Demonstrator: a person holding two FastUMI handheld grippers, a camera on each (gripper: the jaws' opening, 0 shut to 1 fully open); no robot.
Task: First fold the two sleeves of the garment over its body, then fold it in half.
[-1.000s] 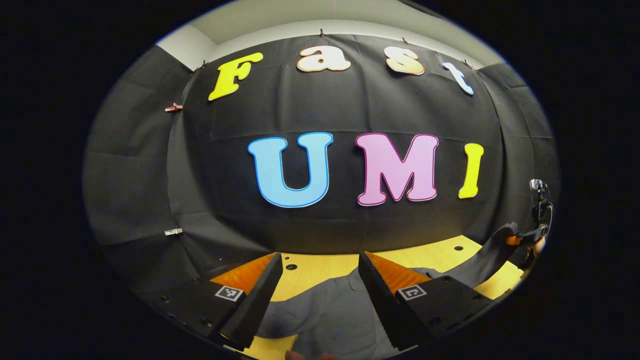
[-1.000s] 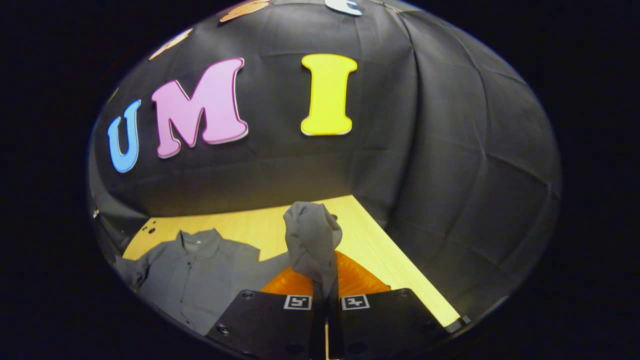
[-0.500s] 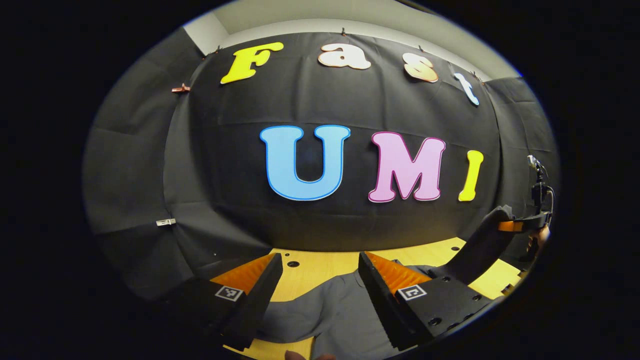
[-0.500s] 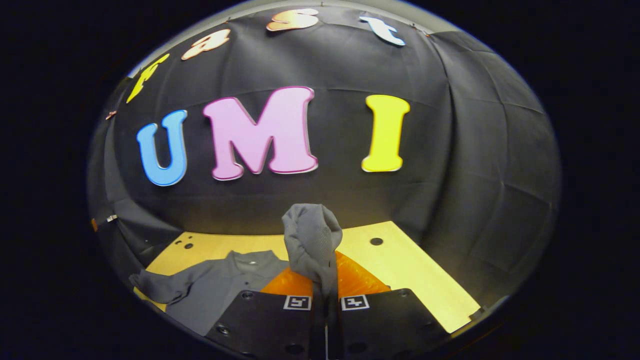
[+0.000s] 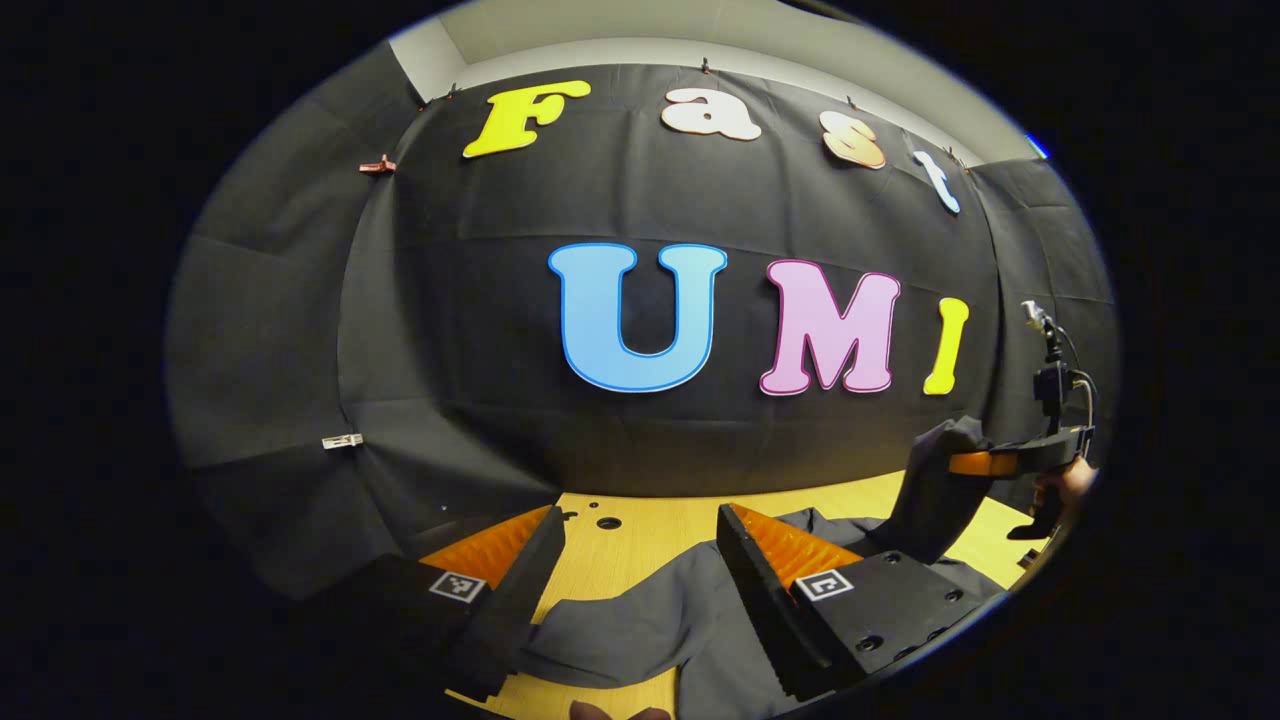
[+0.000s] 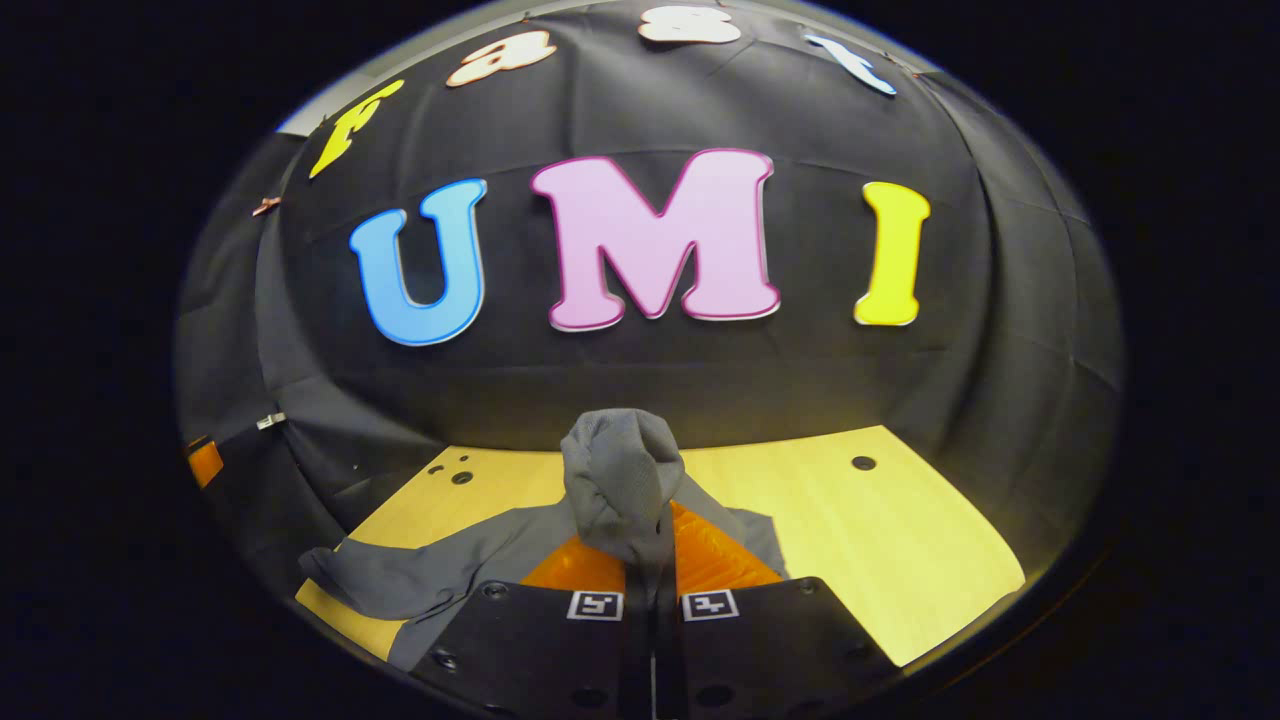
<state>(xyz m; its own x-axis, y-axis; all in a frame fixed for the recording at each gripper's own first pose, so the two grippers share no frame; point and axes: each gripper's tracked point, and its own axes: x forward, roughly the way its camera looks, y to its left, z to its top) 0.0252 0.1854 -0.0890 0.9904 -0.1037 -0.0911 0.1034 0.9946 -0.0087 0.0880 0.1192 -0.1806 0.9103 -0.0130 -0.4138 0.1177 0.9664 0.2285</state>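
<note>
A grey collared shirt (image 5: 640,620) lies on the yellow wooden table (image 5: 640,535). My left gripper (image 5: 638,515) is open just above it, with cloth showing between and below its fingers and nothing clamped. My right gripper (image 6: 652,560) is shut on the shirt's sleeve (image 6: 620,480), whose bunched cuff stands up above the fingertips. In the left gripper view that right gripper (image 5: 1010,462) hangs at the far right, a hand (image 5: 1075,480) behind it, with the sleeve (image 5: 930,495) lifted off the table. The other sleeve (image 6: 380,580) trails flat to the left of the shirt body (image 6: 480,560).
Black cloth walls close in the table at the back and sides. Small round holes (image 6: 862,463) mark the tabletop near its far edge. Bare wood (image 6: 880,550) stretches to the right of the shirt. An orange part of the left gripper (image 6: 205,463) peeks in at the left edge.
My right gripper has swung left with the sleeve, which now hangs over the shirt body instead of beside it. My left gripper turned slightly and stayed open.
</note>
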